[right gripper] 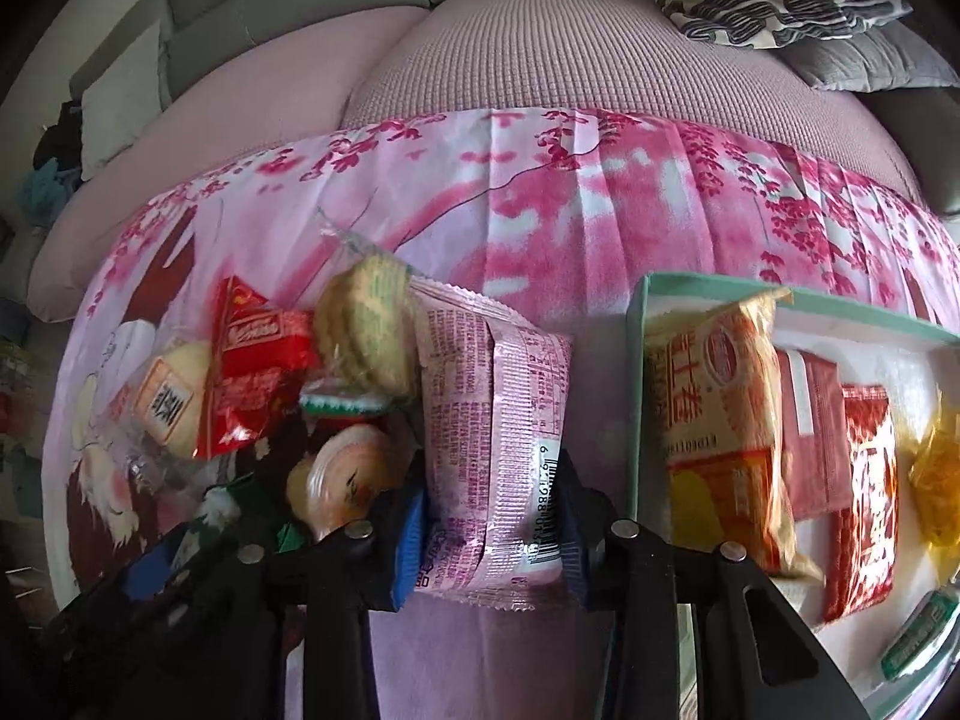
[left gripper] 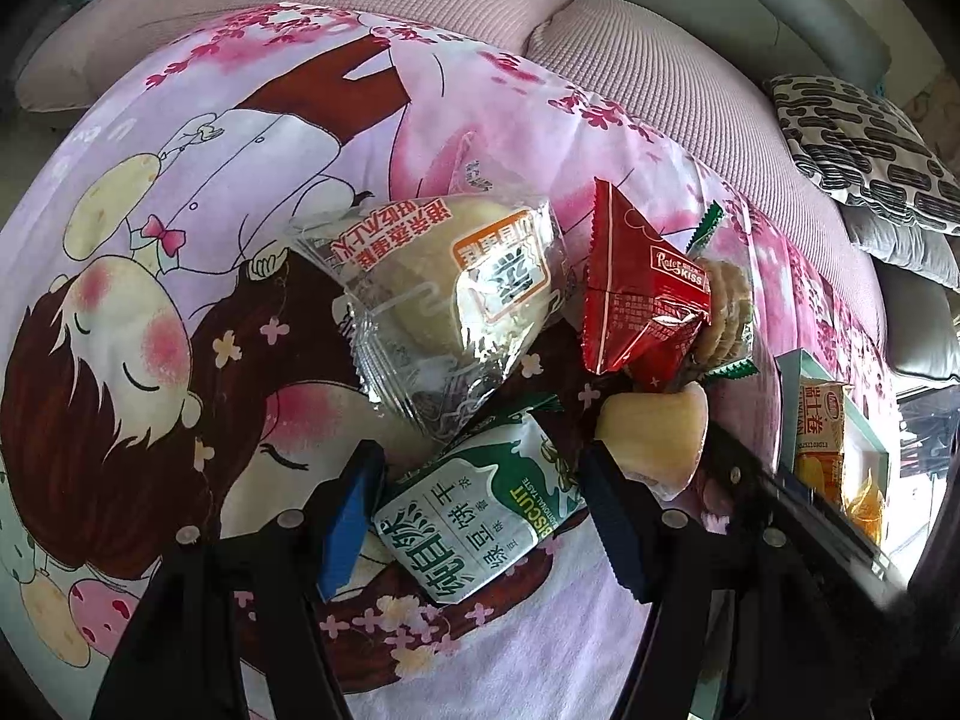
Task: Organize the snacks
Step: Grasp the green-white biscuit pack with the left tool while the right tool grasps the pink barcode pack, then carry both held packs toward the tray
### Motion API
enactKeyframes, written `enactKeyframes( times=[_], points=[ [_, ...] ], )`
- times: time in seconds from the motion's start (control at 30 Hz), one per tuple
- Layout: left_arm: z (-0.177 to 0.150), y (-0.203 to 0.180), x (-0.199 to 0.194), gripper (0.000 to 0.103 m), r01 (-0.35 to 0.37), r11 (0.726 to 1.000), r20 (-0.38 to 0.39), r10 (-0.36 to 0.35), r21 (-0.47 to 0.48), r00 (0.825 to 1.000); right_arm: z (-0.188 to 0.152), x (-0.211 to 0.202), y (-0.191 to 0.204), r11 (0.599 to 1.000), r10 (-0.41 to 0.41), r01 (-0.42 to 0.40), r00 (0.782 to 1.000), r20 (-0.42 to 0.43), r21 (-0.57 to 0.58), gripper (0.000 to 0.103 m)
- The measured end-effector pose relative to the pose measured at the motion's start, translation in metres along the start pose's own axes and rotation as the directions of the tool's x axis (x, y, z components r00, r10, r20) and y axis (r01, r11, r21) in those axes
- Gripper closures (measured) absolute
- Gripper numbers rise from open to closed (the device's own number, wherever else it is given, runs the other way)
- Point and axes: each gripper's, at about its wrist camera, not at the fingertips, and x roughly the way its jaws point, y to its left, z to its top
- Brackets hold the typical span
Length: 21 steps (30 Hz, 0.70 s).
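Beside the mint tray's rim, right tongs clamped on pink packet; left tongs wide around green biscuit pack.

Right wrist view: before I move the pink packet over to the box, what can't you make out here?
- Box: its right and near sides run off the picture edge; free space unclear.
- Pink packet: front label faces away; the right gripper is shut on it.
- Yellow bag: blurred, cut by the edge.
- Left wrist view: green biscuit packet sits between the left gripper fingers; contact unclear.
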Motion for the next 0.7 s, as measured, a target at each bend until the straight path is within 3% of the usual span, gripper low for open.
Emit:
enactKeyframes(
  times=[0.7],
  points=[
    [-0.032, -0.013, -0.024, 0.035, 0.008, 0.999, 0.034, -0.009, 0.038, 0.999, -0.069, -0.060, -0.023, 0.987, 0.134, -0.143, 0.985, 0.108, 0.077, 0.064]
  ],
)
